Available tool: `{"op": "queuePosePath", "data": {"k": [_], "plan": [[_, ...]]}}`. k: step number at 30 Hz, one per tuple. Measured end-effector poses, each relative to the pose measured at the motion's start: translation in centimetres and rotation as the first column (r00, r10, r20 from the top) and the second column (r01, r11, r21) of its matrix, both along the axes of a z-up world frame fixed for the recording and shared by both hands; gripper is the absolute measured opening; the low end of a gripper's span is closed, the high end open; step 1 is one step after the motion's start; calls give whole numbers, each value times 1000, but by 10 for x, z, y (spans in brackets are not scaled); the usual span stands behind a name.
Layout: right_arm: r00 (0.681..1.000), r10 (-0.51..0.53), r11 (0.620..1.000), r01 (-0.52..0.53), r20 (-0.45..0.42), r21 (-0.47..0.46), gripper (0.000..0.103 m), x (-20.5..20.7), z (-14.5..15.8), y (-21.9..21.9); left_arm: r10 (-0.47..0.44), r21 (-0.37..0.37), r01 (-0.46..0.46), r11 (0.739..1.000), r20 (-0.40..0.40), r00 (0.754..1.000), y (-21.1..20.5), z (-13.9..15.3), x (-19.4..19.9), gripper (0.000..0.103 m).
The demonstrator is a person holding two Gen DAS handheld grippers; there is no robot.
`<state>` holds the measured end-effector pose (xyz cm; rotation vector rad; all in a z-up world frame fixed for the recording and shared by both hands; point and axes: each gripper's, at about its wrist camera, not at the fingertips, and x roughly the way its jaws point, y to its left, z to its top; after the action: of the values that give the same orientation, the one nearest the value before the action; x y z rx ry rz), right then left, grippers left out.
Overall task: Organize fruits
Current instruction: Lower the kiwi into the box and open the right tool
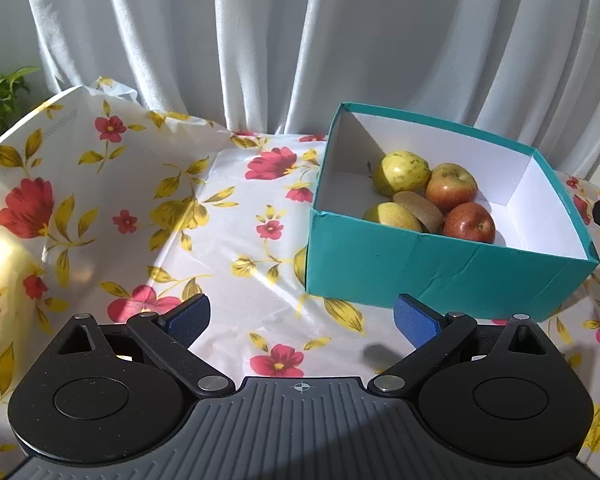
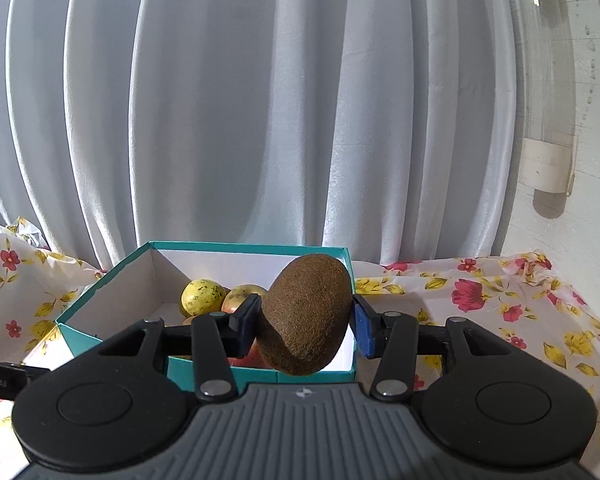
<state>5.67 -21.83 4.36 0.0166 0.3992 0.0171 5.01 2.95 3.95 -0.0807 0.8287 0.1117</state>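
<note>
The right gripper [image 2: 306,322] is clamping a brown kiwi [image 2: 306,314] between its blue pads, holding it above the near edge of the teal box [image 2: 112,312]. The left gripper [image 1: 302,316] is hanging wide open with nothing in it, over the flowered tablecloth [image 1: 228,248] just beside the box, where two red apples [image 1: 451,185], two yellow-green fruits [image 1: 404,168] and another kiwi [image 1: 420,210] are lying together.

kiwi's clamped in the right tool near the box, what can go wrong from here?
1. The kiwi sits tilted in the right tool, bulging below the pads; it might slip early.
2. The teal box already holds five fruits clustered together; a drop could bruise one.
3. A low approach could shove its near wall.
</note>
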Motion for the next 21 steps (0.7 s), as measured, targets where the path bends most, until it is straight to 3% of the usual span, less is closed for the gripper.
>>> {"op": "queuePosePath", "data": {"k": [13, 21], "plan": [[986, -3, 999, -6, -164, -51, 47, 62, -47, 10, 3, 23, -3, 1000, -29, 1000, -1, -7, -9, 101], [986, 8, 998, -18, -166, -62, 48, 67, -49, 10, -2, 25, 3, 1000, -42, 999, -3, -9, -6, 101]]}}
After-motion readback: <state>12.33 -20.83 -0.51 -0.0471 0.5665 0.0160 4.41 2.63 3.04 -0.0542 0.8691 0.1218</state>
